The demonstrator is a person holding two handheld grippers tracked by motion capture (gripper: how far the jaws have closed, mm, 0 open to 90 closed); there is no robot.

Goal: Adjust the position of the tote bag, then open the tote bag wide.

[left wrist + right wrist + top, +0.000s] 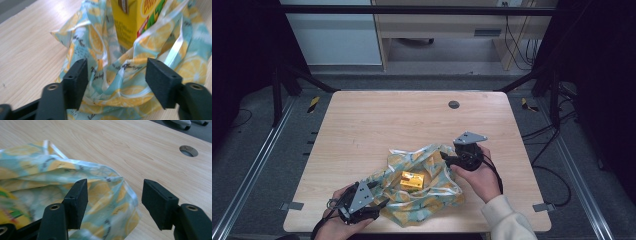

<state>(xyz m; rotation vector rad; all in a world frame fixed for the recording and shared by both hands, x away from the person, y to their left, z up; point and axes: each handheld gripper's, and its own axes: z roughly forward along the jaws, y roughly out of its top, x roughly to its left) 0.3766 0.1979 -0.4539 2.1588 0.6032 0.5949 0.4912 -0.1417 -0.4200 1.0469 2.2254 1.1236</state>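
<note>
So both hand-held grippers, left (379,204) and right (447,159), stand wide open at the lemon-print bag (437,192), gripping nothing; juice carton (412,180) sits inside. Probably re-grab the rim next.

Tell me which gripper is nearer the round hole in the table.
Right. The right gripper hangs over the far right edge of the lemon-print bag, closer to the round hole. The left gripper sits at the bag's near left corner, by the table's front edge.

A light wooden table (377,125) fills the middle of the frame, with a round grommet hole (454,104) near its upper edge. Black cables (546,150) trail over the grey floor at right.
</note>
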